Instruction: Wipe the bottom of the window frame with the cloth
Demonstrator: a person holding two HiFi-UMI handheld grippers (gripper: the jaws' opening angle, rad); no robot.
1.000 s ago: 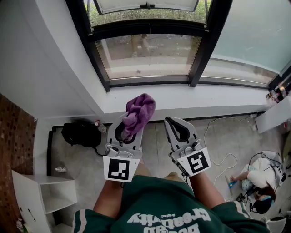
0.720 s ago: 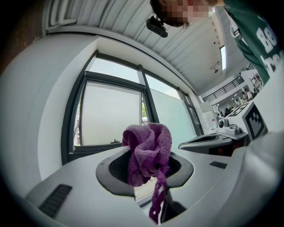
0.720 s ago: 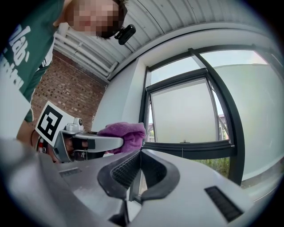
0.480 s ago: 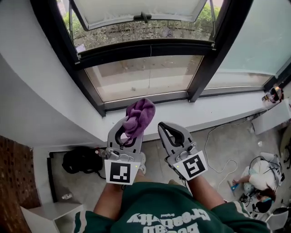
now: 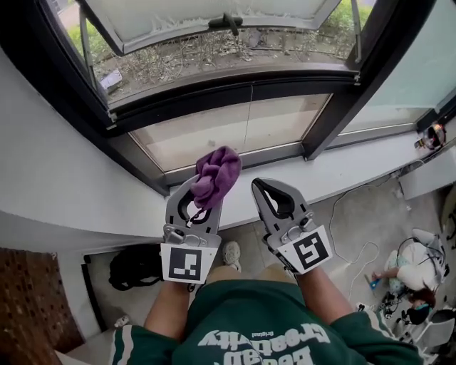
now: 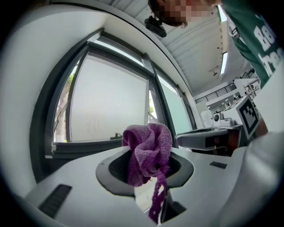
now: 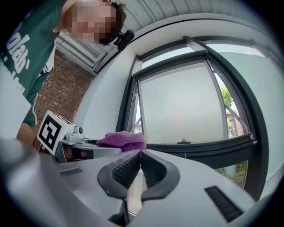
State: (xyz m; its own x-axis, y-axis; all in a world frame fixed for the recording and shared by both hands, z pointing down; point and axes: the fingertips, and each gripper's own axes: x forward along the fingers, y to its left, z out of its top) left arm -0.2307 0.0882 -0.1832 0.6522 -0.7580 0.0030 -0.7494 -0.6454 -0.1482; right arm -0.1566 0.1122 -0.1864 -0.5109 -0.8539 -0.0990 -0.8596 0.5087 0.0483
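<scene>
A bunched purple cloth (image 5: 216,175) sticks out of my left gripper (image 5: 201,187), which is shut on it; the left gripper view shows the cloth (image 6: 147,150) pinched between the jaws, a strand hanging down. My right gripper (image 5: 258,187) is beside it, shut with nothing between its jaws (image 7: 140,153). Both hover over the white sill (image 5: 335,171), just short of the dark bottom window frame (image 5: 235,158). The purple cloth (image 7: 122,140) also shows at the left in the right gripper view.
An upper sash (image 5: 214,18) is tilted open outward. A dark vertical mullion (image 5: 338,114) stands right of the grippers. On the floor below lie a black bag (image 5: 135,265), a white cable (image 5: 356,249) and a seated person (image 5: 417,274) at right.
Both grippers and the view have moved forward toward the window; the frame now sits closer under the cloth. The jaws kept their states.
</scene>
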